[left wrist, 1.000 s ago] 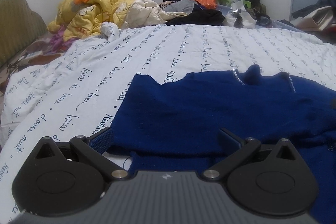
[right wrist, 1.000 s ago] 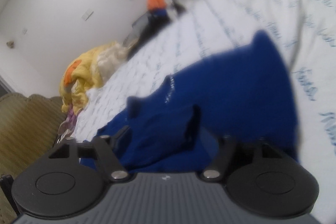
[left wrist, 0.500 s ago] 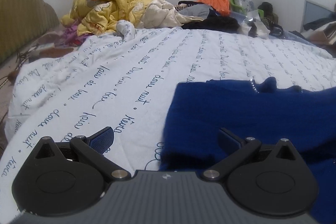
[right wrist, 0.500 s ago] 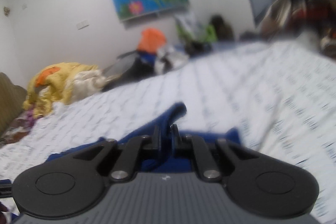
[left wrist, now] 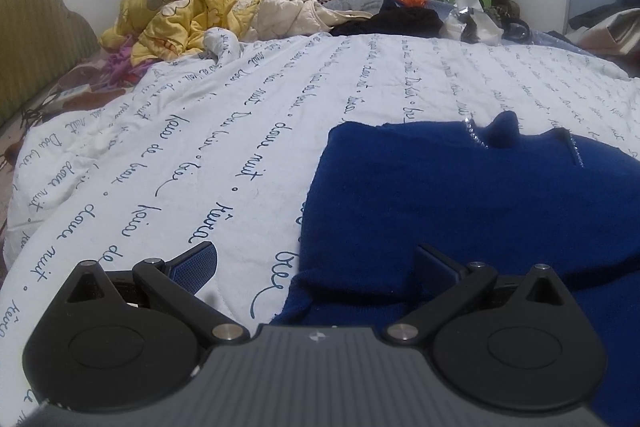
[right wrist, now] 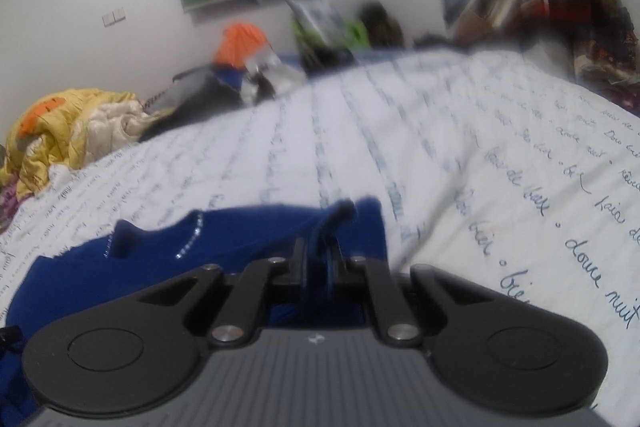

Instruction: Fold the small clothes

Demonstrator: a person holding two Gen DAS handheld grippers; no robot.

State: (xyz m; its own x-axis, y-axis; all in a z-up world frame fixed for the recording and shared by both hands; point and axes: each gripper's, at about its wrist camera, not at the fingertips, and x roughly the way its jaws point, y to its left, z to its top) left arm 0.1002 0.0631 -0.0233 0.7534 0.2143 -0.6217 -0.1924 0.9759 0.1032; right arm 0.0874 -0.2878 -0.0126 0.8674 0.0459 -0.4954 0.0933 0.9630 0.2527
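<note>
Dark blue knit sweater (left wrist: 460, 195) with sparkly trim lies on the near part of the bed, on the white quilted cover printed with blue script (left wrist: 240, 131). Wide bare cover toward the far edge, where a crumpled yellow-orange quilt (left wrist: 188, 3) and a pile of dark clothes (left wrist: 400, 19) crowd it. Left tool (left wrist: 316, 259) apart, straddling the sweater's near edge, pinching nothing. Right tool (right wrist: 318, 251) together, clamped on a raised fold of soft blue knit; view blurred.
</note>
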